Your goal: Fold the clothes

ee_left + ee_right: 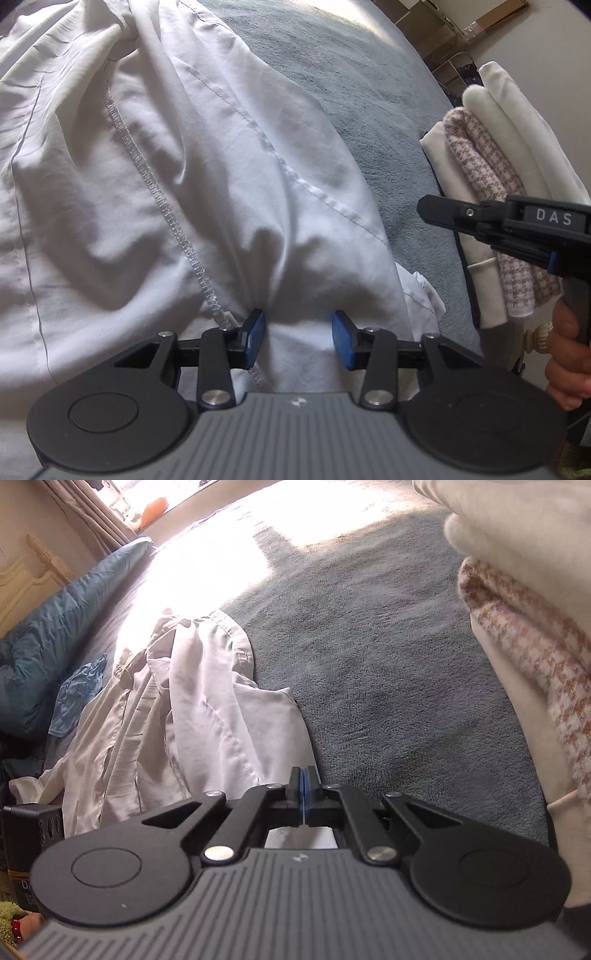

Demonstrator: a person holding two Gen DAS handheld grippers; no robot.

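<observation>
From left to right: the white shirt (166, 177) lay crumpled across the left and middle of the grey blanket (351, 96), its seams and overlocked edge turned up. Your left gripper (297, 338) sat low over the near edge of it, blue pads parted with a bunched fold of the cloth gathered between them; whether the pads pressed on that fold could not be told from here. To the right, your right gripper (304, 794) hung beside the shirt's edge with its fingers clenched flat together, and whether any cloth was pinched between them could not be seen; your hand (569, 354) was wrapped round its handle. Farthest right, a stack of folded clothes (491, 192) rested on the blanket, well apart from the shirt.

The shirt looked thin, light and limp, so it would likely sag and slide rather than hold a shape. A stitched seam or hem appeared the firmest place to take hold, since a pinch of loose middle cloth would probably only drag wrinkles along.
</observation>
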